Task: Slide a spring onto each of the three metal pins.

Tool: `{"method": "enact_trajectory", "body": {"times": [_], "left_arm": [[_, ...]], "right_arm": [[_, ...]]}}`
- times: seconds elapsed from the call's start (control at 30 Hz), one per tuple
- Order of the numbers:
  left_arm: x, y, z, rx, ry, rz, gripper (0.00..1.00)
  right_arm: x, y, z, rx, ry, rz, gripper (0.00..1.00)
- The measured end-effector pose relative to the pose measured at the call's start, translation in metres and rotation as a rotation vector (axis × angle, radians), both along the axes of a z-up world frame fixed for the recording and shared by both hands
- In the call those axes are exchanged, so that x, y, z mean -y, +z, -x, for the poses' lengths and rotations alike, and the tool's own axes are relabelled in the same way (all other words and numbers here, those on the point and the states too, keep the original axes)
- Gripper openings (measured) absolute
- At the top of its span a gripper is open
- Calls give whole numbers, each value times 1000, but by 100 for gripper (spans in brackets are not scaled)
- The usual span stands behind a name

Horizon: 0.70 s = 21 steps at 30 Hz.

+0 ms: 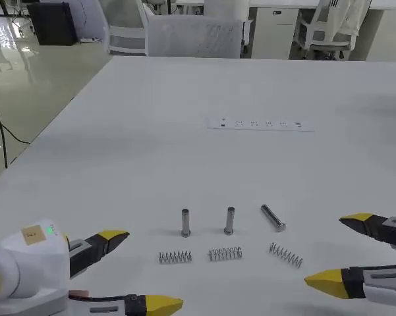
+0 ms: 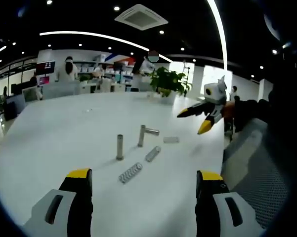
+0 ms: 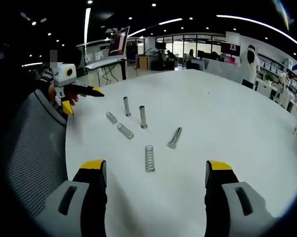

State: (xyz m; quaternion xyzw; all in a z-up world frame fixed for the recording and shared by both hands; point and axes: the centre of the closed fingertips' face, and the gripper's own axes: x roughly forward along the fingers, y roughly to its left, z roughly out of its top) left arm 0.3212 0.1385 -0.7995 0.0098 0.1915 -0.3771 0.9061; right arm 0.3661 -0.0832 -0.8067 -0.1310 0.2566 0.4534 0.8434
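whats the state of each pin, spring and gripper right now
left pin: standing upright, no spring on it
middle pin: standing upright, no spring on it
right pin: lying on its side, no spring on it
left spring: lying loose
middle spring: lying loose
right spring: lying loose
left gripper: open, empty
right gripper: open, empty

Bright, even overhead ceiling light, soft faint shadows on the white table [image 1: 184,151], fisheye bending at the gripper views' edges.
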Motion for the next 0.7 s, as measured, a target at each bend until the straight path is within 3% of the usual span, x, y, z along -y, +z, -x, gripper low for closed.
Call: {"method": "enact_trajectory", "body": {"times": [0.7], "left_arm": [[0,0,-1,1,2,1,83]], "right_arm": [[0,5,-8,13,2,6,82]]}}
